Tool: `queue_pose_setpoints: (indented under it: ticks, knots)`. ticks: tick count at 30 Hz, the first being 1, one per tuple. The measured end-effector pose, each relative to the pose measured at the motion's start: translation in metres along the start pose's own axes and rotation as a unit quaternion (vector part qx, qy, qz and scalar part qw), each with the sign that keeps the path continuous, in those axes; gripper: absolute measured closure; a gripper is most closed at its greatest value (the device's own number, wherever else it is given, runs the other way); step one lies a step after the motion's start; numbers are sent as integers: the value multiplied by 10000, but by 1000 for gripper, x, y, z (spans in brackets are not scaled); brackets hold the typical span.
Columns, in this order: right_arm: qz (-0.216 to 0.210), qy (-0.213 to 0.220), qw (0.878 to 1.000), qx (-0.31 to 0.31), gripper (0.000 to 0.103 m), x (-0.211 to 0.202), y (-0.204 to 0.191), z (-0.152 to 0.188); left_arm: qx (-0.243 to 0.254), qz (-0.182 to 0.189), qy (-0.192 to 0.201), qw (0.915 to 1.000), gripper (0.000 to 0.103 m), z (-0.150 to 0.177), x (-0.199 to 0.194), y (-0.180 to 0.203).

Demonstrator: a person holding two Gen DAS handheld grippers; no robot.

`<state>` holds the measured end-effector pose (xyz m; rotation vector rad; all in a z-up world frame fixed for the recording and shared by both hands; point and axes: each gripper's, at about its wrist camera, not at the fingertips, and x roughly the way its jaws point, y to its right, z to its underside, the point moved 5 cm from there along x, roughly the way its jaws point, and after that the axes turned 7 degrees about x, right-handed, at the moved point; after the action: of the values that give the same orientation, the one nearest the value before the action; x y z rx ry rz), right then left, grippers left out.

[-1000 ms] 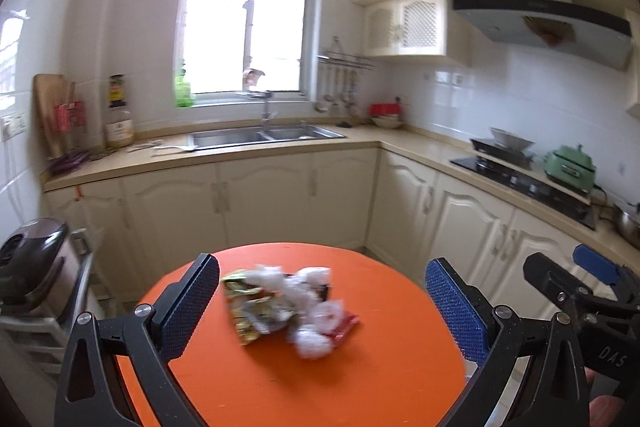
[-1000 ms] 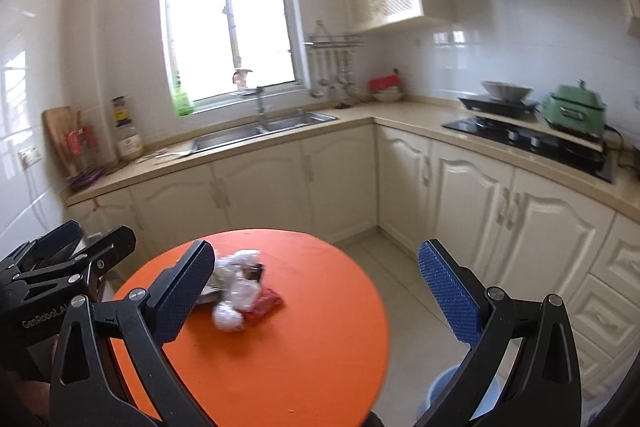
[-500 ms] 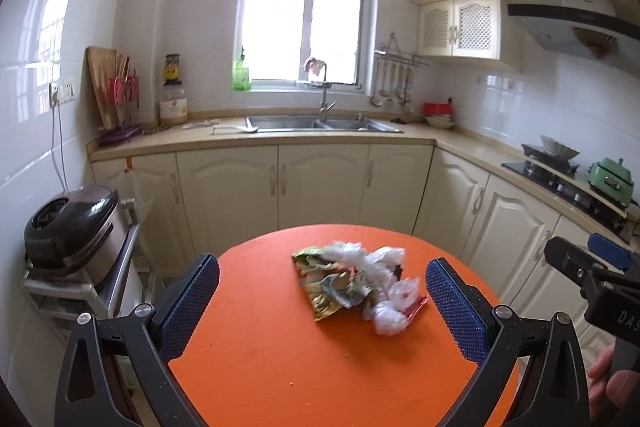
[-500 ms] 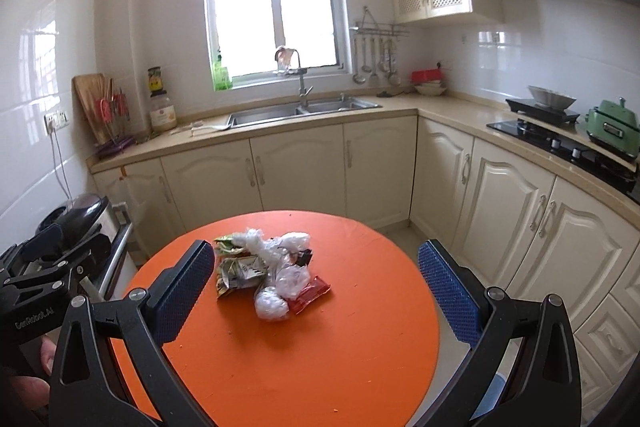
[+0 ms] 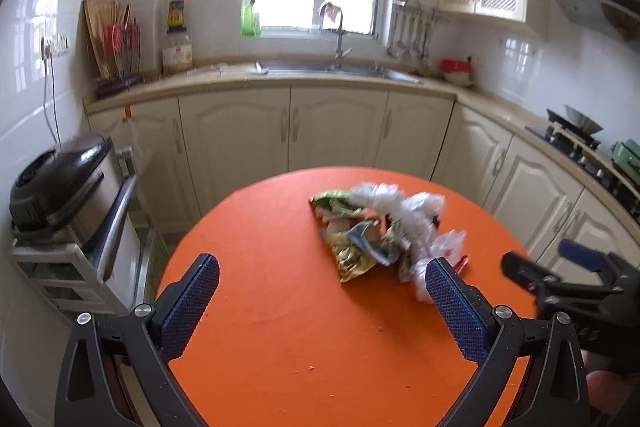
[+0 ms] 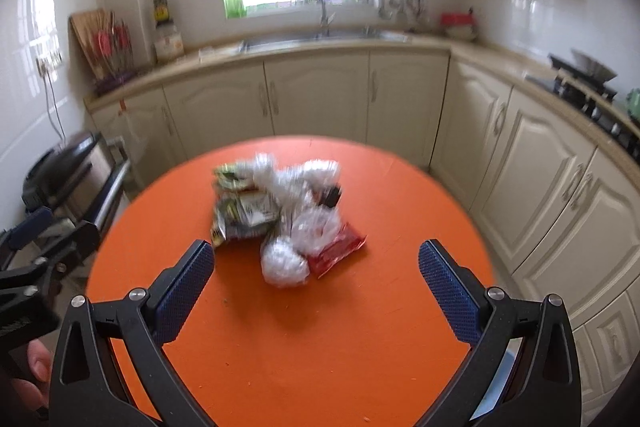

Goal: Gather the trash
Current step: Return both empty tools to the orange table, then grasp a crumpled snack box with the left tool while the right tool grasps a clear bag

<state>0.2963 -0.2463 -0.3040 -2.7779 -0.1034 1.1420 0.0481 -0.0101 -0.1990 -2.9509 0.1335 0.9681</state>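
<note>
So the big thing here is the round orange table (image 6: 360, 327) sitting in the middle of a small kitchen, cream cabinets (image 5: 332, 131) wrapping round behind it and a sink (image 5: 336, 69) under the window. Everything that counts as trash is bunched in one pile (image 6: 280, 215) a bit past the middle of the tabletop, nothing scattered elsewhere that I can make out apart from a few crumbs. Both grippers are up in the air on the near side of the table, pointed at the pile and not touching anything. The right gripper (image 6: 316, 267) has its fingers spread wide and empty, and the pile sits pretty much dead ahead between them. The left gripper (image 5: 322, 287) is just as wide and empty, but the pile is off toward its right finger, so it's less lined up. Looks to me like the approach step, nothing picked up yet. In the pile there's a crumpled green and yellow snack bag (image 5: 352, 239) on the left side, scrunched clear plastic (image 6: 296, 183) over the top, a balled-up clear wrap (image 6: 284, 261) nearest the right gripper, and a little red wrapper (image 6: 338, 253) touching it. I'd guess the next move is dropping the right gripper down over that ball, then closing. It's all light crinkly stuff, so it needs a low, well centred pinch or it'll just skid away. There's a bluish edge (image 6: 500, 383) below the table rim on the right, maybe a bin, can't tell.
</note>
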Motion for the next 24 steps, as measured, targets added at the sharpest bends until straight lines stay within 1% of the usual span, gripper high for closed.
queue_pose_setpoints:
  ticks: [1,2,6,7,9,10,12,13,14,15,16,18,20,22,24]
  knots:
    - [-1,-155,9999,-21,0,17,-1,5,-16,-4,-55,10000,1,-7,5,-5]
    - [-5,-233,9997,-29,0,25,-2,7,-24,-18,-140,9999,1,-6,11,-7]
    - [-94,-539,9985,-71,1,64,-11,16,-51,-39,-396,9992,1,-38,37,-24]
    - [-110,-619,9980,-99,3,75,-13,17,-60,-31,-453,9989,1,-48,45,-27]
    - [-140,-710,9973,-100,10,88,-16,19,-67,-25,-559,9984,1,-60,62,-33]
    - [-171,-782,9968,-74,15,97,-15,20,-64,-19,-595,9982,1,-67,69,-35]
    - [-204,-906,9957,-35,21,110,-12,21,-47,-1,-660,9978,1,-72,83,-35]
    - [-246,-990,9948,-22,28,117,-9,23,-37,8,-682,9977,1,-73,89,-34]
    - [-302,-1078,9937,-17,35,121,-7,25,-16,19,-706,9975,1,-77,96,-32]
    - [-400,-1150,9926,-1,38,124,-6,27,5,35,-719,9974,1,-79,102,-31]
    - [-472,-1172,9920,5,49,124,-4,29,19,49,-725,9974,1,-78,108,-29]
    - [-523,-1103,9925,-9,54,119,1,30,80,107,-749,9971,1,-86,122,-24]
    - [-628,-1068,9922,110,59,113,10,30,139,169,-798,9966,1,-89,138,-20]
    - [-663,-1048,9921,162,60,109,17,31,208,222,-837,9960,1,-87,153,-15]
    - [-672,-1017,9924,180,60,107,22,30,316,242,-916,9950,1,-94,172,-8]
